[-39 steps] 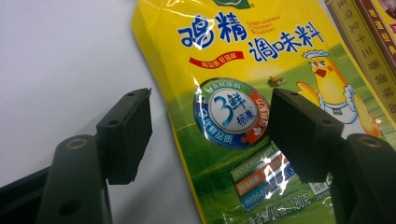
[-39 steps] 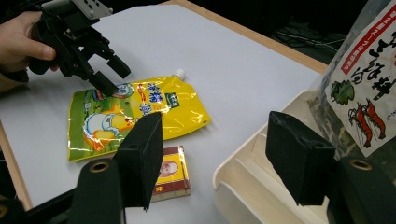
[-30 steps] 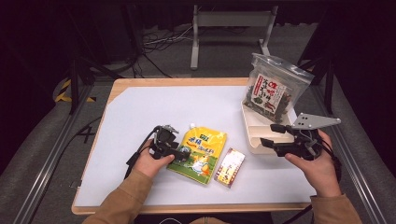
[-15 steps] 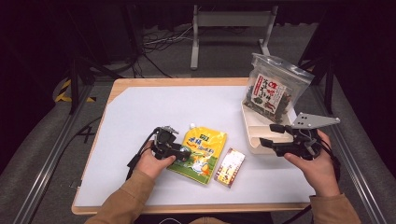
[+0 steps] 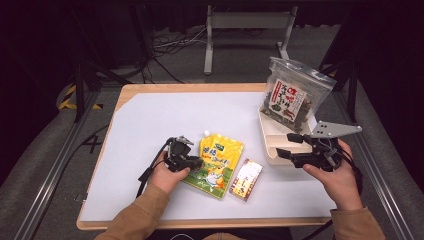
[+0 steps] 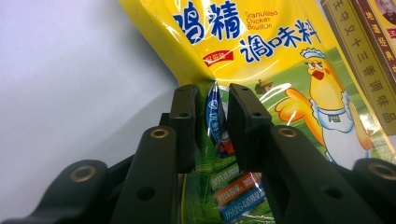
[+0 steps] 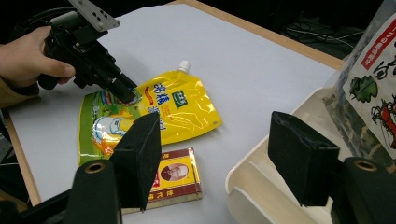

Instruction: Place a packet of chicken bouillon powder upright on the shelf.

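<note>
The yellow pouch [image 5: 218, 164] lies flat on the desk [image 5: 150, 125] toward its near edge, a small box [image 5: 246, 179] just beside it on the side nearer the tray [image 5: 272, 145] at the right edge. The left hand-held gripper [image 6: 211, 109] has just been closing and pinches the pouch's puckered side edge; lift slowly so the film does not slip out. The right hand-held gripper [image 7: 212, 149] hangs spread by the tray, free to steady the pouch.

The bouillon pouch [image 5: 218, 161] is laid mid-table [image 5: 150, 120], with the small box [image 5: 246, 178] just right; the seaweed bag [image 5: 292, 96] is stood in the tray [image 5: 272, 145], far right.
</note>
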Demonstrator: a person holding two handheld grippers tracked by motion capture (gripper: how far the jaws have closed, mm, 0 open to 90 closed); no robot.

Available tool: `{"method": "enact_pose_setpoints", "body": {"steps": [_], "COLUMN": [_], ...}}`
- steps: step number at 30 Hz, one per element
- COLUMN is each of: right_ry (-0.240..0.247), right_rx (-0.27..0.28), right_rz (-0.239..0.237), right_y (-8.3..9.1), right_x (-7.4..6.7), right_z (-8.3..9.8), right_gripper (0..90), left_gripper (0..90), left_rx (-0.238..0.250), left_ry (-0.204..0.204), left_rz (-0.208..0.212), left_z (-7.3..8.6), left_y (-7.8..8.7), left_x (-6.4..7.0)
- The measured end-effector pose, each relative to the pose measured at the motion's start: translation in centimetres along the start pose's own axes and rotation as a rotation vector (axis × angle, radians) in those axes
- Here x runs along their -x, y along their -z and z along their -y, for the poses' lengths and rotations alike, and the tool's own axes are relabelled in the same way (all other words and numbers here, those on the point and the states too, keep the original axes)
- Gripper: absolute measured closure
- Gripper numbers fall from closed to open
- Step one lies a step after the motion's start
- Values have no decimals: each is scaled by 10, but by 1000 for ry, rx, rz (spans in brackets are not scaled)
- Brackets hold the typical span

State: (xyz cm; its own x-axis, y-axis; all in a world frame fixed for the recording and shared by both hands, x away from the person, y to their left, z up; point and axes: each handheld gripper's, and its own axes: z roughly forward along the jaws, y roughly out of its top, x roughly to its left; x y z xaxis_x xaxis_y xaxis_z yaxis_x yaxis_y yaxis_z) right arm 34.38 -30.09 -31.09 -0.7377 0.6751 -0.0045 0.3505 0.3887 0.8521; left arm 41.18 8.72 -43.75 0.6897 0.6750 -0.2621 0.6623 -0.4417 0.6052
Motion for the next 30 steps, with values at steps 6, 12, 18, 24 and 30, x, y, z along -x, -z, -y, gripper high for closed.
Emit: {"method": "enact_pose_setpoints", "body": {"steps": [6,12,18,24,30], "right_ry": [5,9,8,13,56], "right_rx": [-5,-8,-12,-13,-44], "right_rz": [-3,-4,-17,-22,-29], "right_y": [-2,-3,-3,-2,-4], "right_x": [-1,-1,-2,-4,-7], "right_z": [0,1,1,1,-2], "right_gripper": [352,357,388,427,486], "left_gripper": [794,827,849,856,859], "left_rx": [12,19,25,79,147], "left_ry": [-11,-20,-39,-70,-93], "left_rz": [-13,0,-1,-31,-51], "left_z": [1,0,-1,-2,-3], "left_y": [1,4,11,28,44], "left_x": [3,3,5,9,11]}}
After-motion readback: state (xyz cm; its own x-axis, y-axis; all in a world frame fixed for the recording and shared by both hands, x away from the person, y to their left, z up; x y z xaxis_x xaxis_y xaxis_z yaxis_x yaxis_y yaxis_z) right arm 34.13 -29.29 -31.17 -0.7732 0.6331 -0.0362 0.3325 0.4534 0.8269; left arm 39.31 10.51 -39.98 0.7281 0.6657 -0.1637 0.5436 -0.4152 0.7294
